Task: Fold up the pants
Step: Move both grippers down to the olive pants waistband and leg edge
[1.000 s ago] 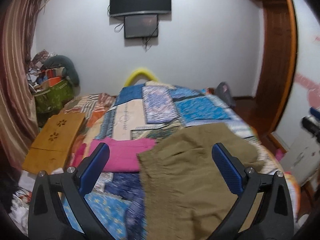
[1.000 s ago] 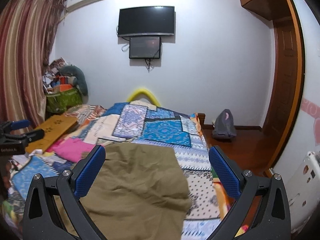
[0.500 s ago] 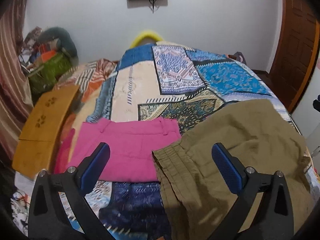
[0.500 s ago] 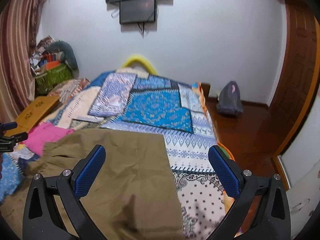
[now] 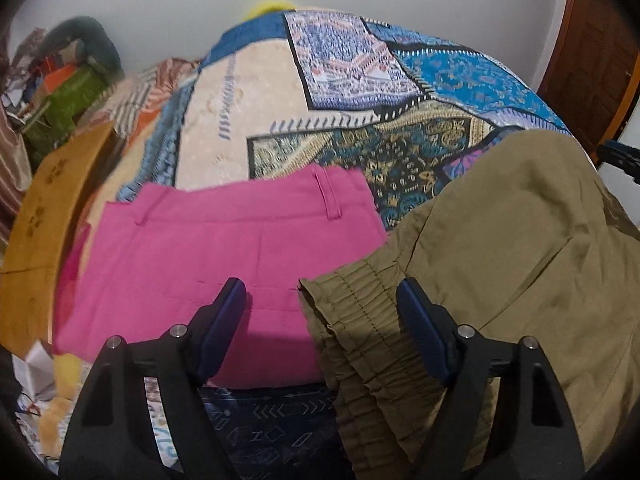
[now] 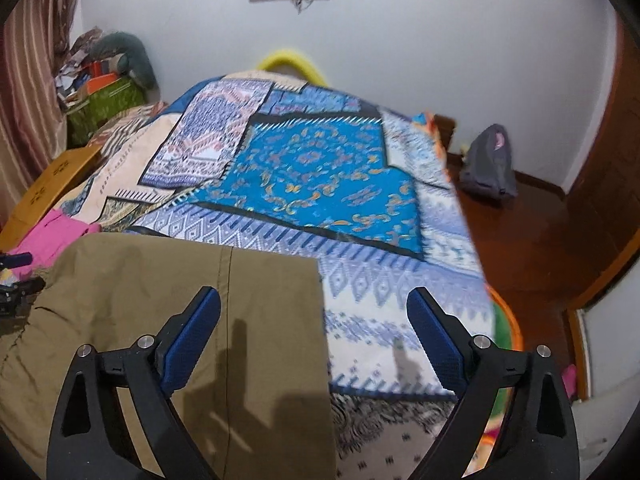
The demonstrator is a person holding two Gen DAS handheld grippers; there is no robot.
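Across the room a bed [image 6: 320,184] is being covered by a patchwork spread of blue, cream and teal panels. On its near part the olive pants [image 5: 520,264] are being shown lying flat; in the left wrist view their gathered elastic waistband [image 5: 360,320] is being seen at the lower middle, and in the right wrist view a straight hem edge is being seen against the blue-and-white patterned cloth. Just beside the waistband, folded pink pants [image 5: 224,256] are being seen lying on the spread. A yellow-brown wooden board [image 5: 48,200] is being shown at the bed's left edge. The left gripper [image 5: 322,312] is being closed, its blue pads standing apart on either side of the waistband corner without pressing it. The right gripper [image 6: 314,328] is likewise being closed, its pads wide apart above the hem corner, with no cloth being pinched.
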